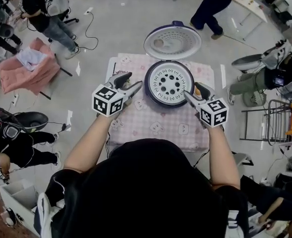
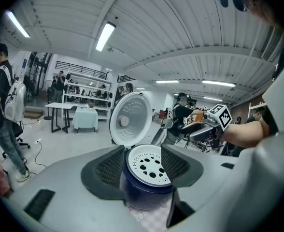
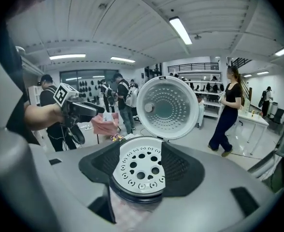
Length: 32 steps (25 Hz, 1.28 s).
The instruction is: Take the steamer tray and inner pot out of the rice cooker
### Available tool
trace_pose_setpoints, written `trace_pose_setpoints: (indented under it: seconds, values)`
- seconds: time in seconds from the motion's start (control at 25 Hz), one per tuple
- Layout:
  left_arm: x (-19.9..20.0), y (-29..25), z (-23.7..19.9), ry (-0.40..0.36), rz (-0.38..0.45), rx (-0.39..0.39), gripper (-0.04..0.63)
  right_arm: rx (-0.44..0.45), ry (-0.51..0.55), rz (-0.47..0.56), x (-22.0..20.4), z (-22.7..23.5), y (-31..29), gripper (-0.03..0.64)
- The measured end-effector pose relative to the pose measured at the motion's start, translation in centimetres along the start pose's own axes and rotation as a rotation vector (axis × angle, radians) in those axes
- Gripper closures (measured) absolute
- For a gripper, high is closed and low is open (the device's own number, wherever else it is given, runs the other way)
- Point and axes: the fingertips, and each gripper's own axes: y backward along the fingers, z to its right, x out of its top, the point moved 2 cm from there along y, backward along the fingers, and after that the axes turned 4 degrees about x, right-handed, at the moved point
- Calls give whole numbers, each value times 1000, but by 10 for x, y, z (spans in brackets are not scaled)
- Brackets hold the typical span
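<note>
- Flanking the rice cooker (image 1: 152, 97), the left gripper (image 1: 130, 82) sits just beside its left wall and the right gripper (image 1: 193, 92) at its right rim. In my judgement this sets up a two-sided lift.
- The left gripper's jaws are spread wide and hold nothing. Its own view frames the steamer tray (image 2: 149, 164) in the gap between them, apart from both pads.
- The right gripper's jaws are also spread and empty, with the tray (image 3: 139, 170) centred between them. From the head view I cannot tell whether its tip touches the rim or stops just short.
- The steamer tray (image 1: 169, 83) is seated in the cooker's mouth, flat, with its perforated face up. Being round, it has no long axis, so either side offers the same grip.
- The inner pot is not visible. It is presumably beneath the tray, which is why the tray would have to come out first.
- The lid (image 1: 172, 42) is swung fully open on its hinge toward the far edge of the table (image 1: 136, 133), leaving the opening clear from above. The cooker's front-to-hinge line runs from near edge to far edge.
- The cooker stands on the far half of the cloth-covered table, close to the far edge and slightly toward the right — within reach of both arms.
</note>
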Motion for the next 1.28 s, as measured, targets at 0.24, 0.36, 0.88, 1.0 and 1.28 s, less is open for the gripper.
trace_pose_setpoints:
  seconds: [0.24,0.36,0.88,1.0,1.28]
  values:
    - [-14,3,-2,32,-8,38,342,156,72,-130,-14,-12,-26,339]
    - [-22,8,-5,51,-16,61,342,229,131,-207,-23,-22,-38,339]
    - [-49,30,-16,133,-29,152,342,522,334,-525,-68,-64,-81,339]
    - [-57,35,-20,151,-33,167,344,565,354,-594,-82,-71,-90,339]
    - [-70,48,-31,186,-32,192,352,620,420,-718,-107,-76,-108,341]
